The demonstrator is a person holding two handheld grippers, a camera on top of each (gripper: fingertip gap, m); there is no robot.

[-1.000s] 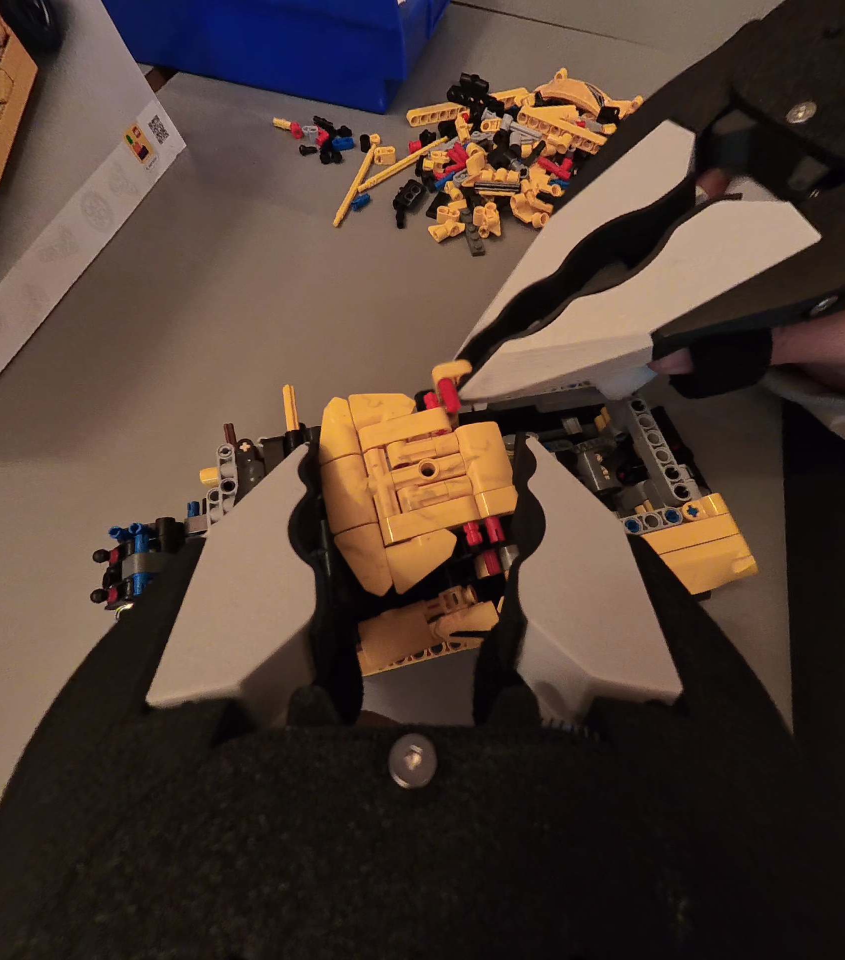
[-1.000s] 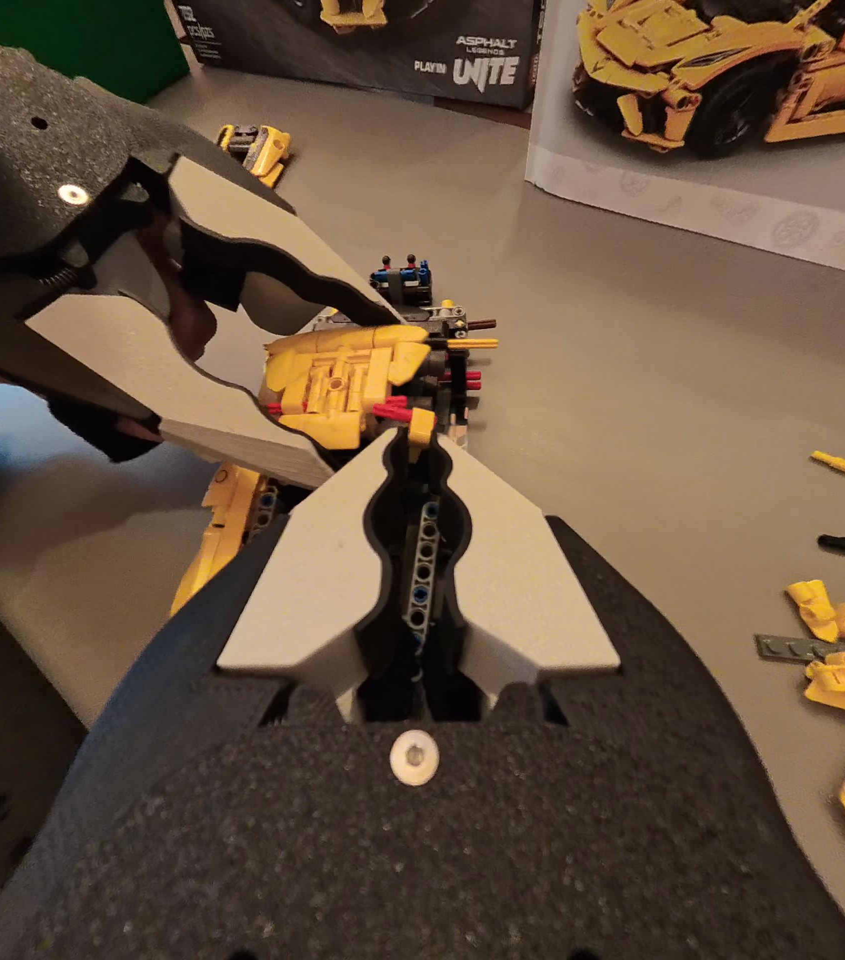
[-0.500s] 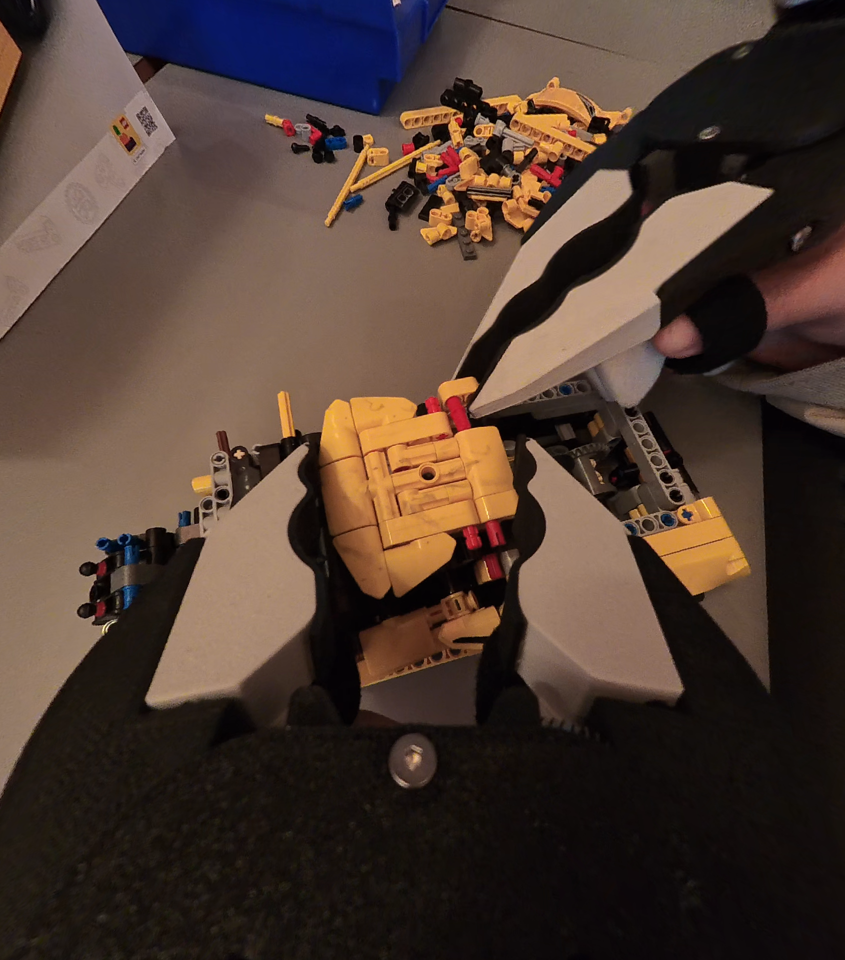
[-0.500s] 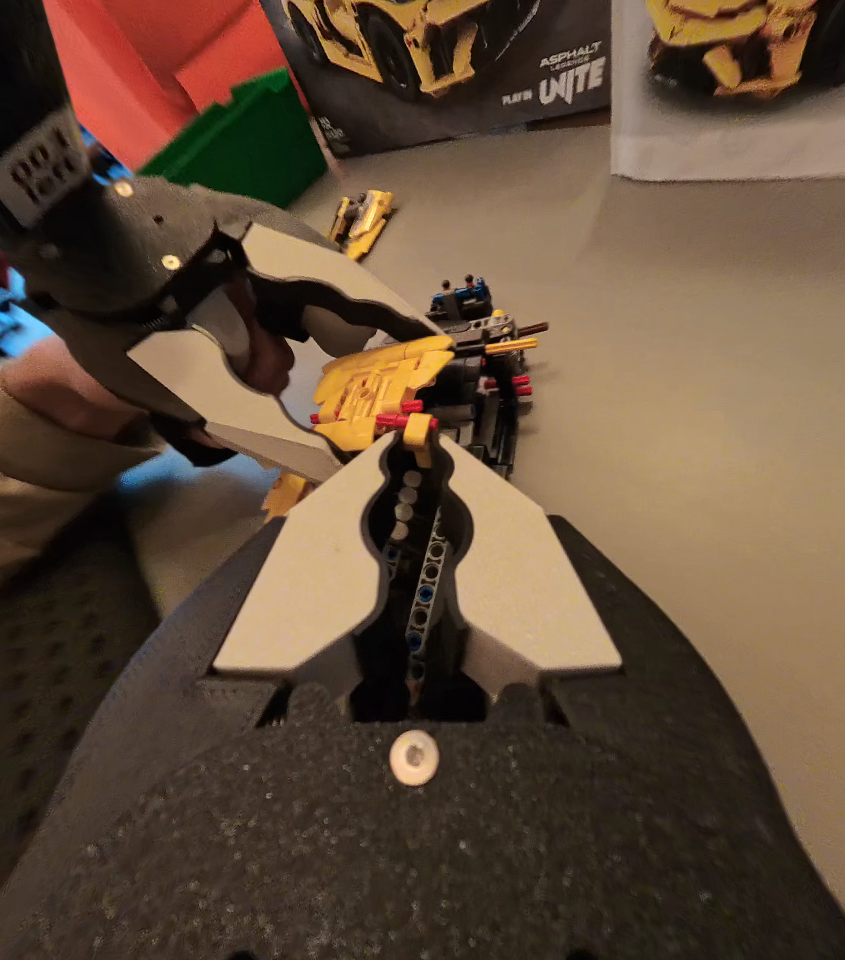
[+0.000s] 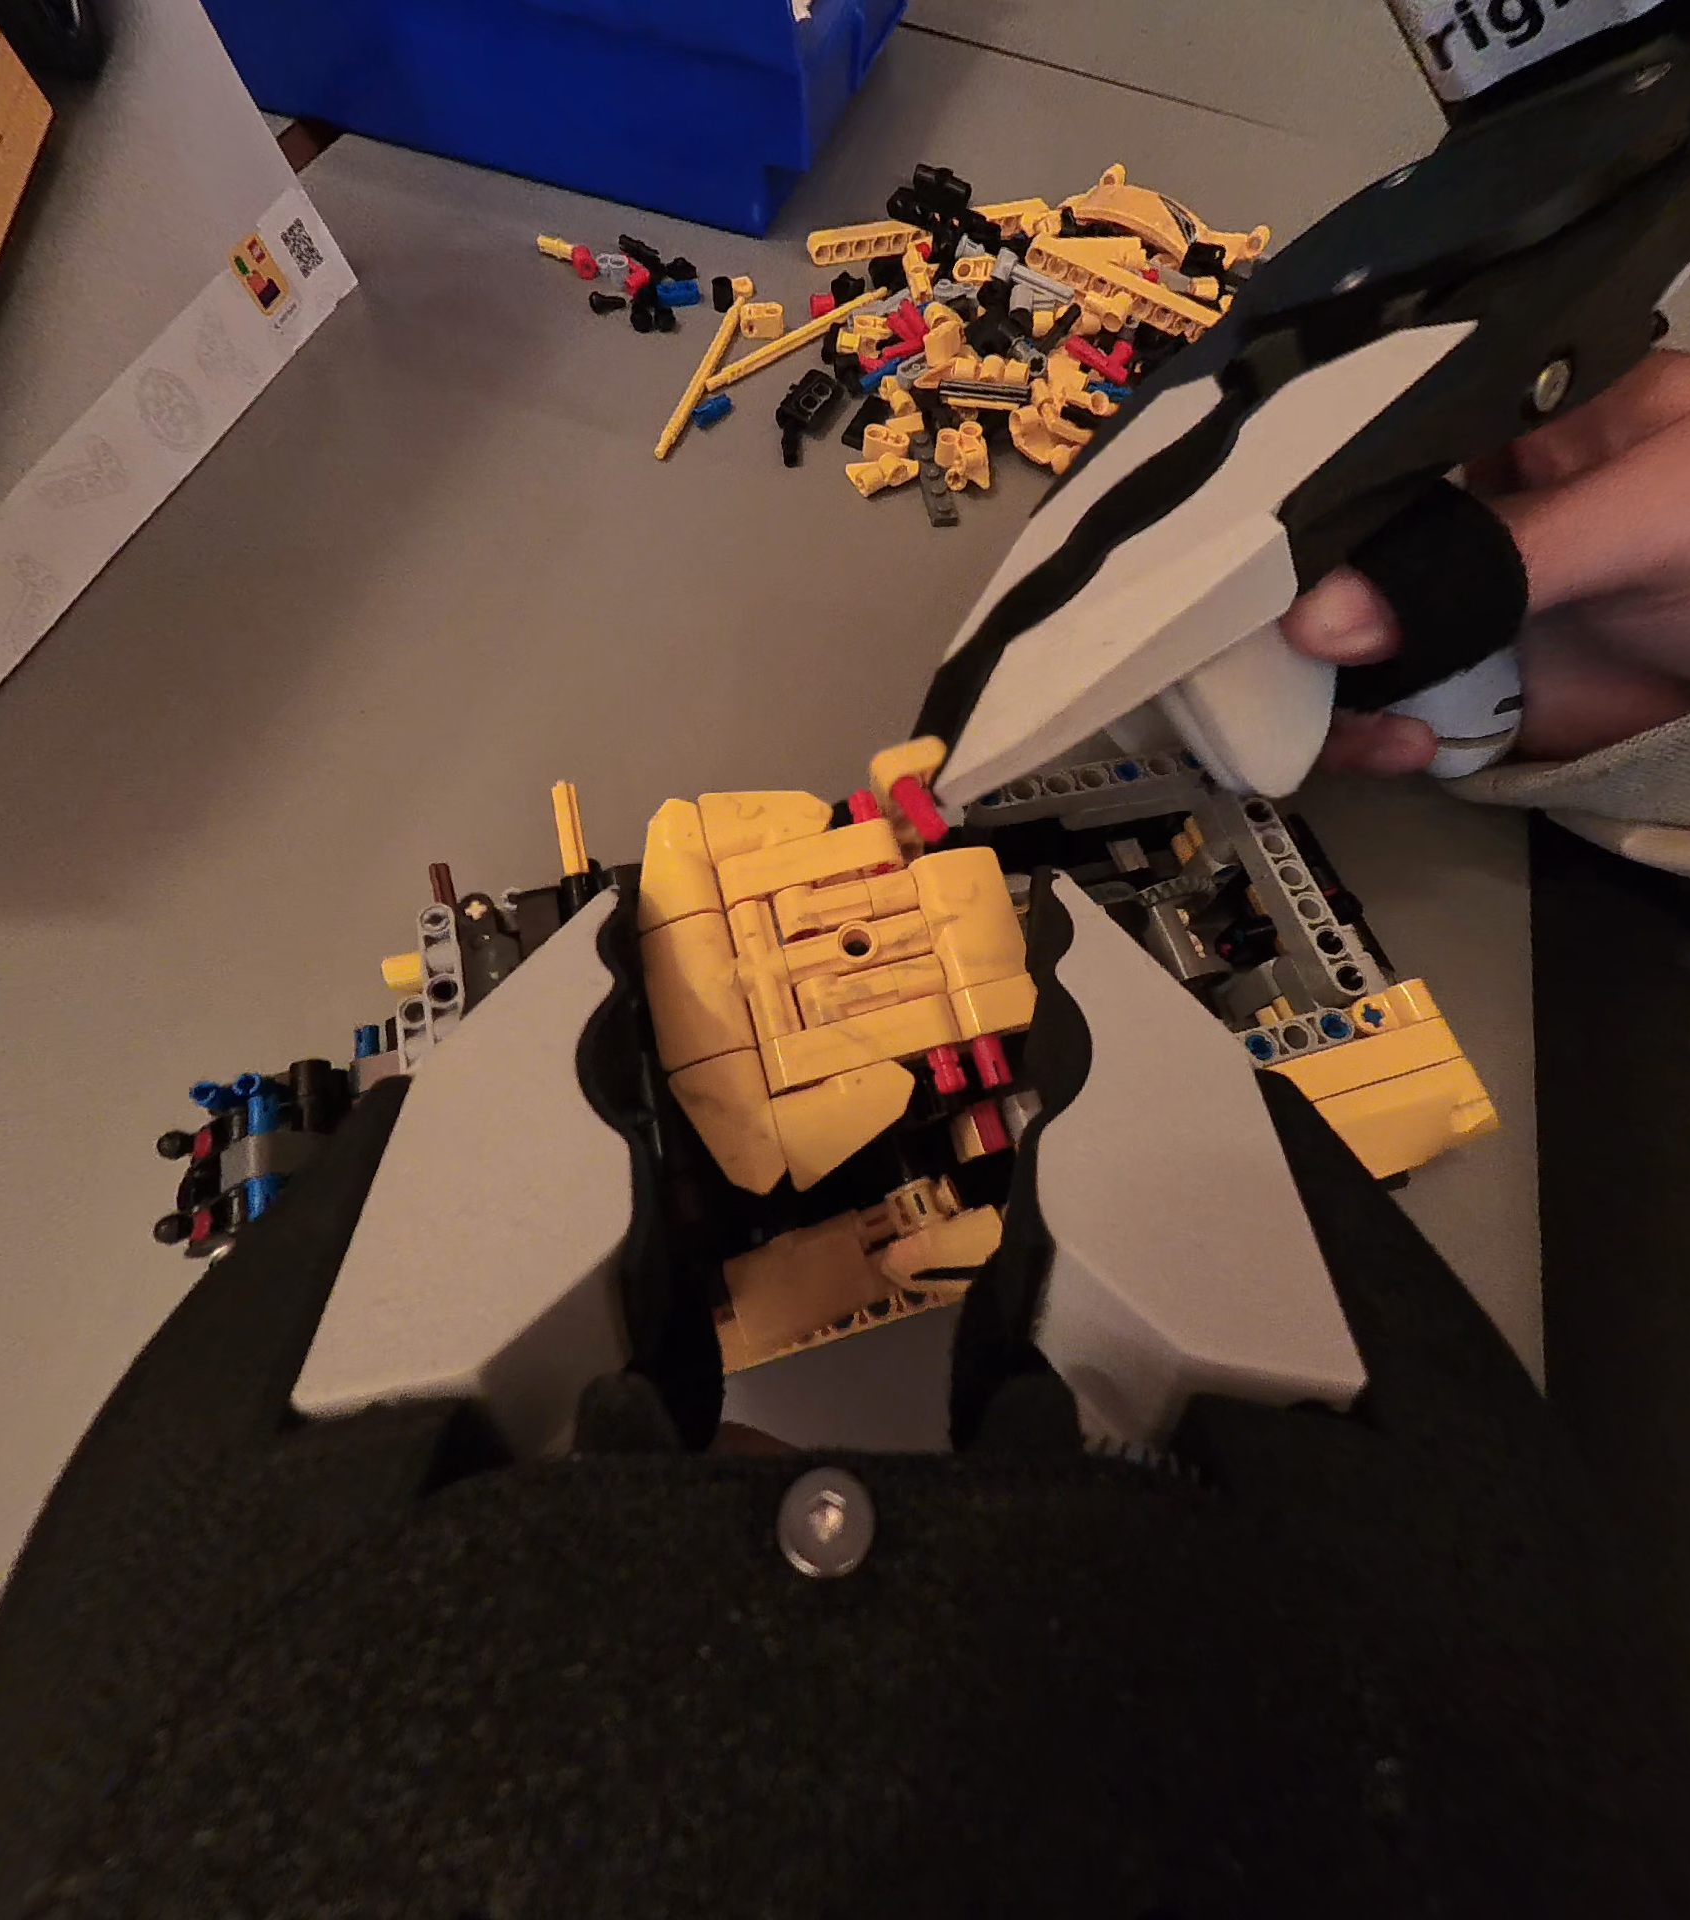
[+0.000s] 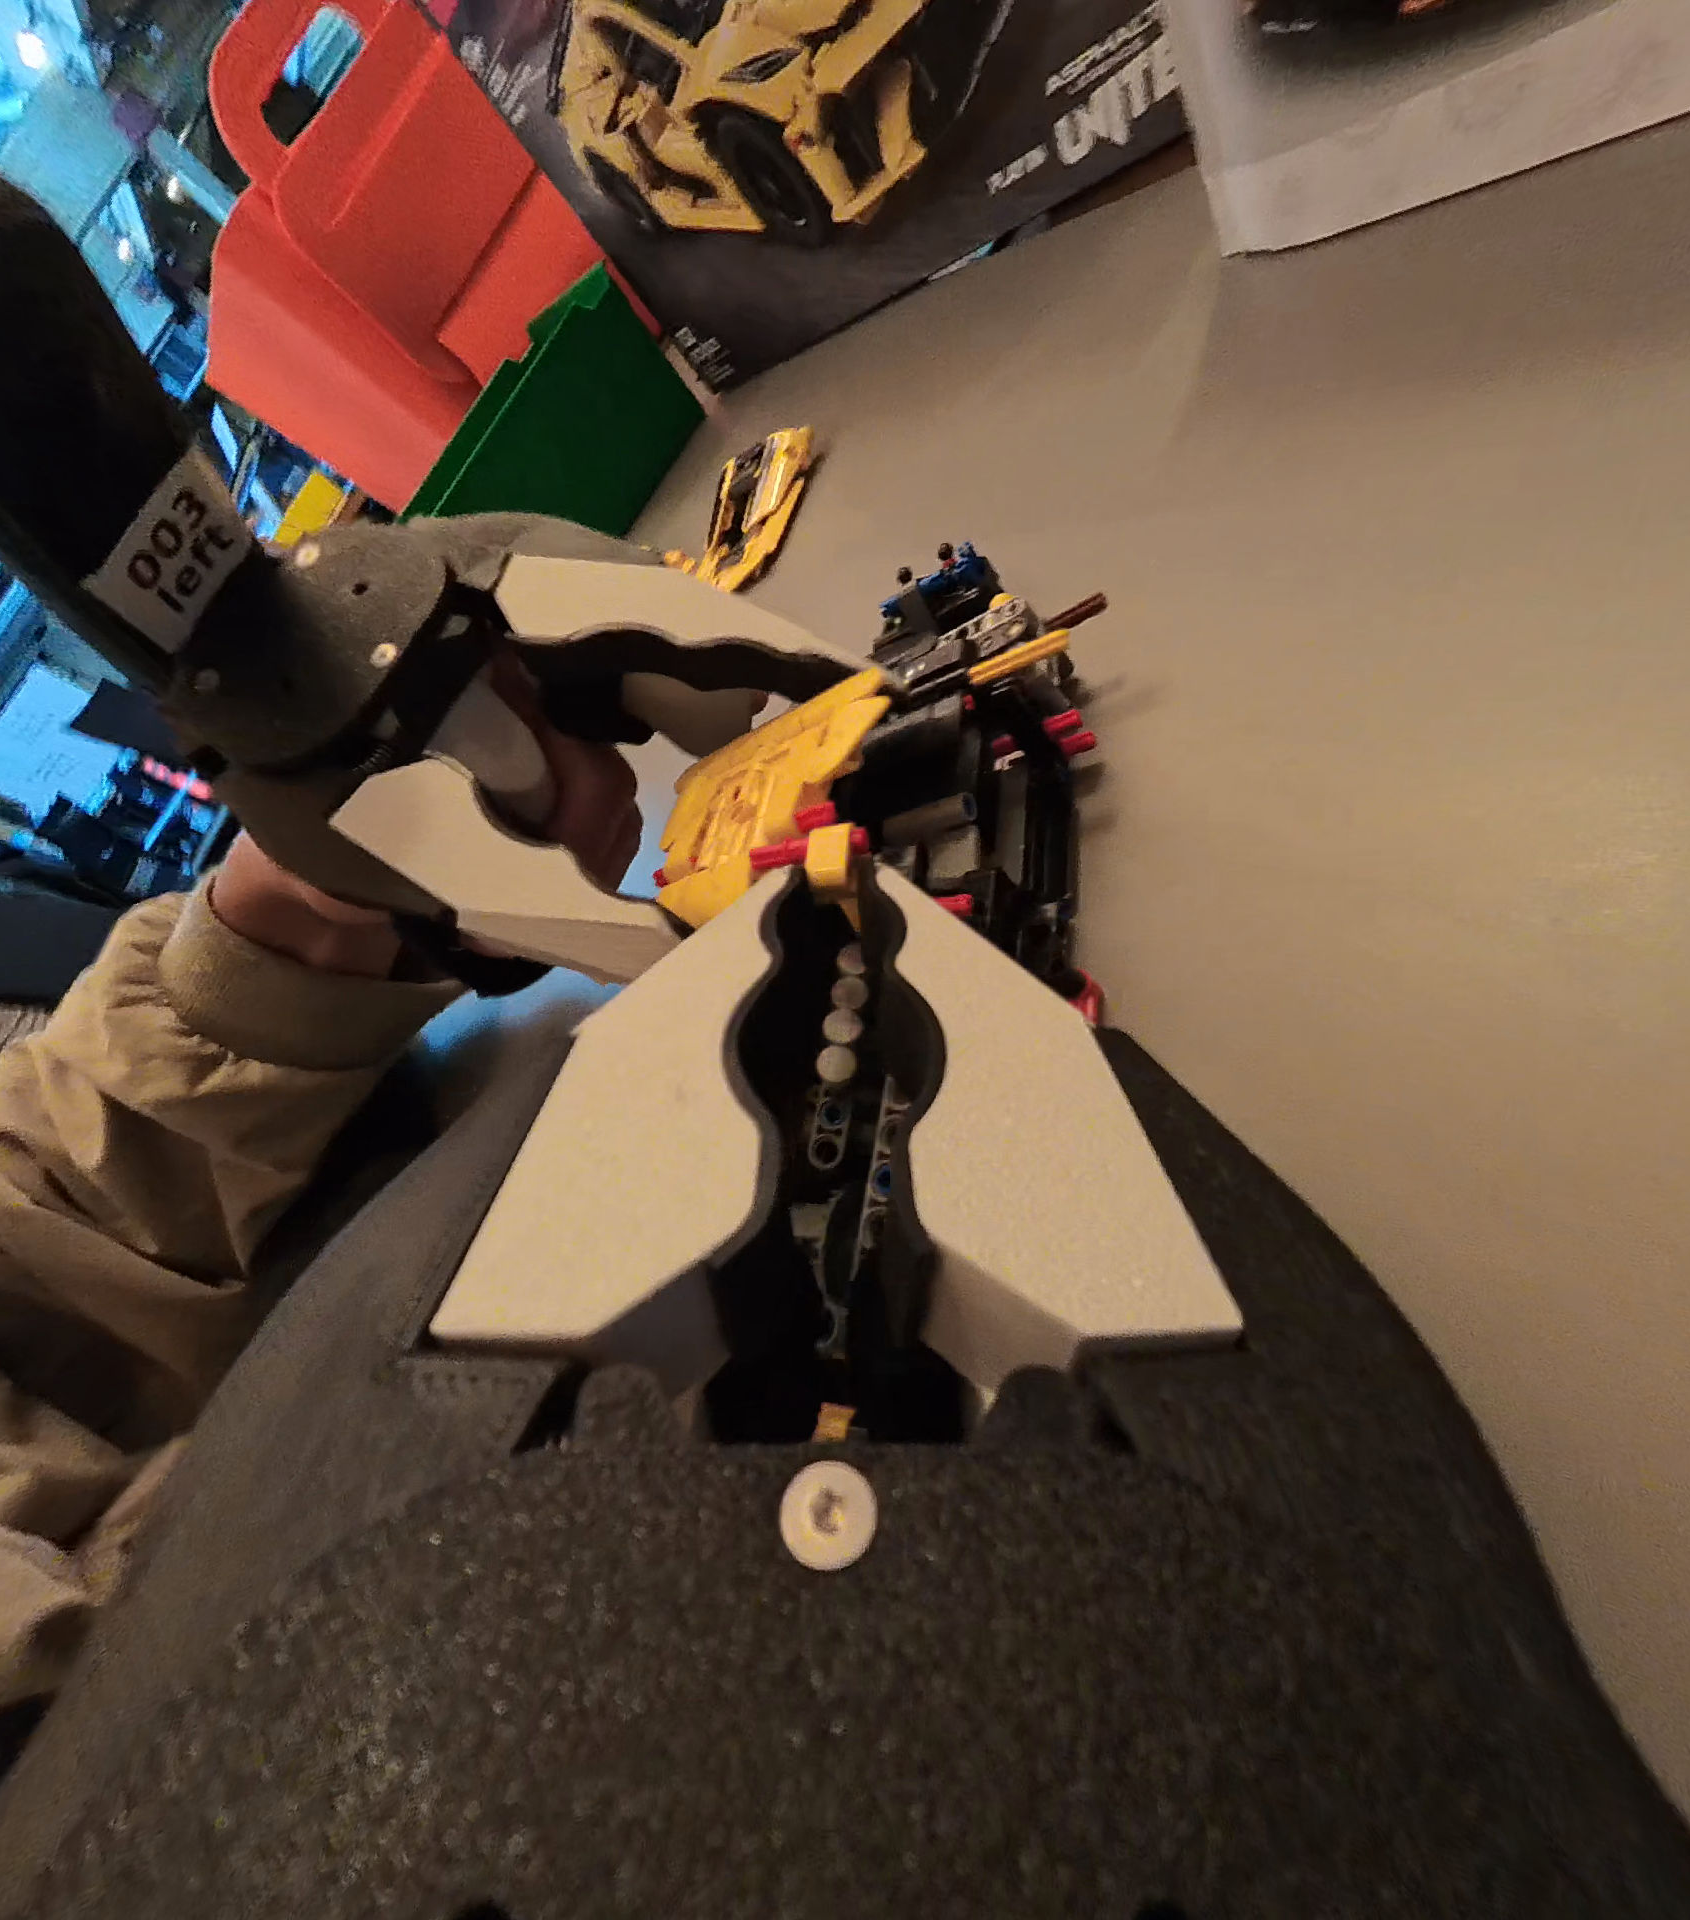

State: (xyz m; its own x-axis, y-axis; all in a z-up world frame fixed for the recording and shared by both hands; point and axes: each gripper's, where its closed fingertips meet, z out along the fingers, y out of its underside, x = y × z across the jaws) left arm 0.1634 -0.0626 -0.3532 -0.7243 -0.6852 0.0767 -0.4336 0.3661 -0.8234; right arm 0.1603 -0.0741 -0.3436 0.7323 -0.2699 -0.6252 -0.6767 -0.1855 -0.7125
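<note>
Left tongs (image 5: 825,1049) clamp the yellow brick car body (image 5: 820,997), steadying the model on the worktop (image 5: 405,644); right tongs (image 6: 836,883), narrow, pinch a small yellow connector (image 6: 828,854) against it.

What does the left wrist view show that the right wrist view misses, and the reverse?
Only the left wrist view: a pile of loose bricks, a blue bin behind it.

Only the right wrist view: a red bin, a green bin, a small yellow car piece.

Both: the left gripper clamping the yellow car model, and the right gripper shut on a small yellow connector.
</note>
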